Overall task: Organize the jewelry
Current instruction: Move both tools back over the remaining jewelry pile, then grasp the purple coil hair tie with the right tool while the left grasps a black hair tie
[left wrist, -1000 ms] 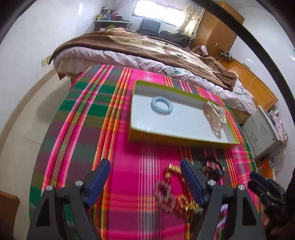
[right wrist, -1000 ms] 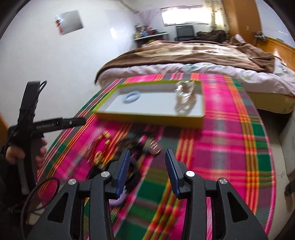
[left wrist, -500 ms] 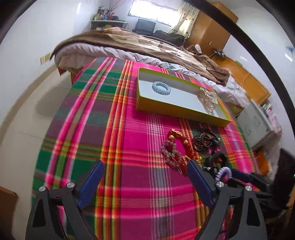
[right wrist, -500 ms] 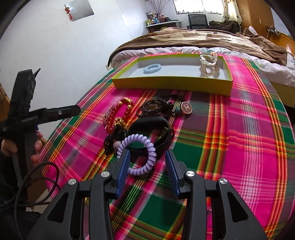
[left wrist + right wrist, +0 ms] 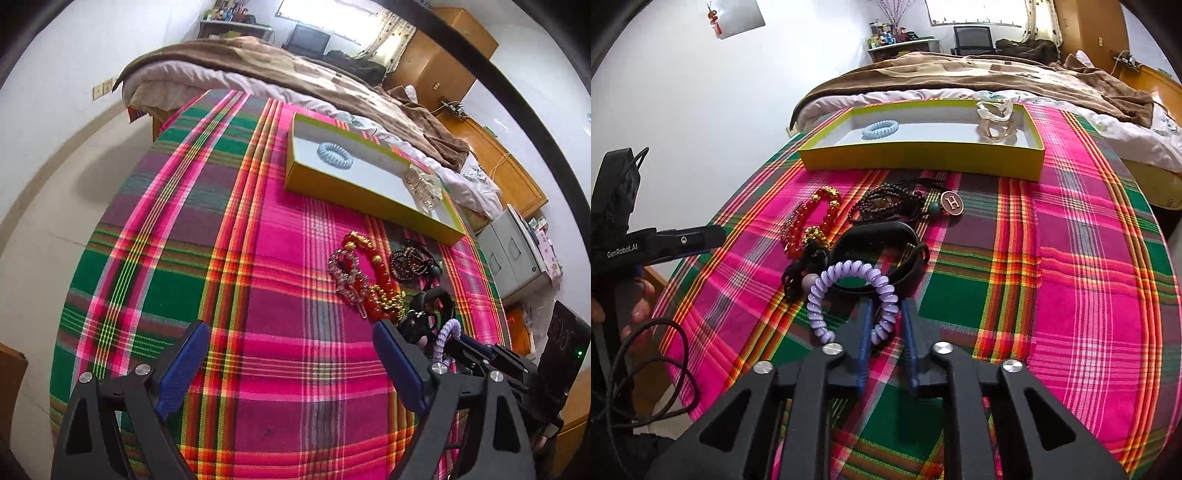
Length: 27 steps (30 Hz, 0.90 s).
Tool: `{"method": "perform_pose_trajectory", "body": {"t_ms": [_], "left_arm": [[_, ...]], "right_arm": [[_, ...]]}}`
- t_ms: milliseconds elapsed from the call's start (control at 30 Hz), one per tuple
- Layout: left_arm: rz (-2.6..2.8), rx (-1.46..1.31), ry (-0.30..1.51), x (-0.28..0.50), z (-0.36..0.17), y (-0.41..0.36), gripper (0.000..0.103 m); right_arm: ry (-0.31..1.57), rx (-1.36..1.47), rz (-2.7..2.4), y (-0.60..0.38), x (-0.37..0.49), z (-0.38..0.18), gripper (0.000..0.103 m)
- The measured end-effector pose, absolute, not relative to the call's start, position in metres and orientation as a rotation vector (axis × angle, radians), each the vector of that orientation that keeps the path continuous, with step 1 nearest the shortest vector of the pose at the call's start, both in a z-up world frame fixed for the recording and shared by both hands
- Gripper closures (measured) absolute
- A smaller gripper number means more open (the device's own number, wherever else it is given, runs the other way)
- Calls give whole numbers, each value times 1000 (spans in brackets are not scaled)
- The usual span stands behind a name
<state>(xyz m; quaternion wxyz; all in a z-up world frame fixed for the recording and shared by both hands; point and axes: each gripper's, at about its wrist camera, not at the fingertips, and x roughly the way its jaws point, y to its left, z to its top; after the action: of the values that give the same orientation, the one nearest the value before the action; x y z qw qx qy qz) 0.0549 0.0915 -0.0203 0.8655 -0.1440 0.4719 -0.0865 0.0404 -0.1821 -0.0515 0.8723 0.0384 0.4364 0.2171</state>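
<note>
A yellow-rimmed tray (image 5: 923, 153) at the far side of the plaid cloth holds a pale blue coil hair tie (image 5: 880, 129) and a clear hair claw (image 5: 995, 118). Loose on the cloth lie a red and gold bead bracelet (image 5: 812, 221), dark beads (image 5: 886, 203), an "H" pendant (image 5: 952, 202) and a black band (image 5: 879, 254). My right gripper (image 5: 886, 317) is shut on a purple coil hair tie (image 5: 849, 291). My left gripper (image 5: 291, 365) is open and empty over bare cloth; the jewelry pile (image 5: 369, 280) lies to its right.
A bed (image 5: 997, 77) with a brown blanket stands right behind the table. A wooden cabinet (image 5: 509, 177) and a grey drawer unit (image 5: 517, 254) stand on the right. The white wall (image 5: 701, 110) is to the left.
My right gripper has closed its fingers on the purple coil hair tie. My left gripper has drawn back toward the table's near edge, staying open.
</note>
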Motion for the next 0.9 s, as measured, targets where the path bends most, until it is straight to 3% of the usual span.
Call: {"method": "perform_pose_trajectory", "body": {"t_ms": [633, 833, 900], "left_arm": [[-303, -100, 994, 57, -24, 9, 18], [-323, -36, 1000, 61, -34, -12, 26], [-316, -14, 989, 61, -34, -17, 34]], "right_arm": [[779, 158, 375, -247, 18, -22, 93], [780, 187, 357, -260, 15, -25, 93], [782, 193, 351, -262, 15, -27, 93]]}}
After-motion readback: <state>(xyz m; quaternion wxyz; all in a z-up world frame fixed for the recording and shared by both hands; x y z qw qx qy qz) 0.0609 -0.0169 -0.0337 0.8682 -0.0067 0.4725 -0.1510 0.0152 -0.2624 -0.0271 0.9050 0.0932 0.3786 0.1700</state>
